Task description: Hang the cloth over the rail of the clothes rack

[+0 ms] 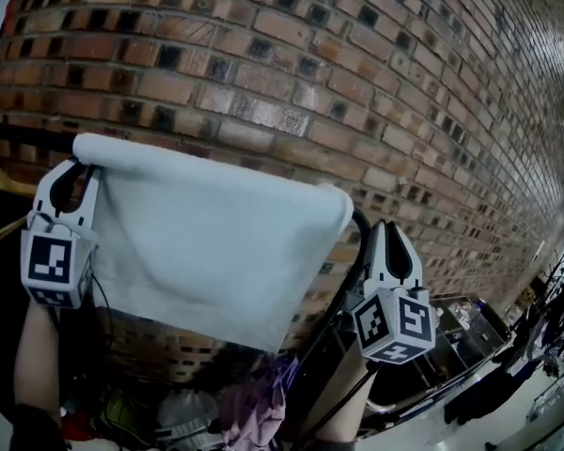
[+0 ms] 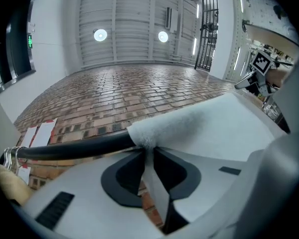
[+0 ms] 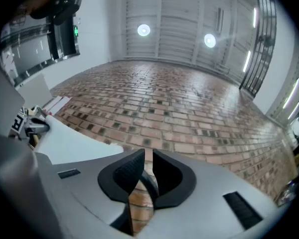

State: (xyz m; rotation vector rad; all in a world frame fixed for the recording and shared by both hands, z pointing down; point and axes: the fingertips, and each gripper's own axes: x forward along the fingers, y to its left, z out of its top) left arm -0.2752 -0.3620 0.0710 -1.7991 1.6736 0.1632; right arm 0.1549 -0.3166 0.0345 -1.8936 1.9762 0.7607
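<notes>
- Nearest, bottom centre: a pinkish garment point(image 1: 256, 404) in a heap of clutter below the rack. I can't make out the rest of the heap.
- Left forearm point(image 1: 33, 355) comes up from the near left edge and carries the left gripper point(image 1: 72, 172).
- Left fingers point(image 2: 122, 176) are clamped on the cloth point(image 1: 207, 242) at its top left corner, just under the rail point(image 2: 74, 146). A fold of fabric is pinched between the pads.
- Right gripper point(image 1: 392, 228) is right of the cloth, just beside the spot where the rail bends down, and is not touching the fabric.
- Right fingers point(image 3: 124, 176) stand at a narrow gap with nothing held. Brick shows through the slit.
- The pale cloth is draped over the black rail. Its top edge runs along the bar and the near flap hangs down, sagging to a point at lower right.
- Bare rail sticks out left past the cloth.
- Farthest: brick wall point(image 1: 310, 64) behind the rack.
</notes>
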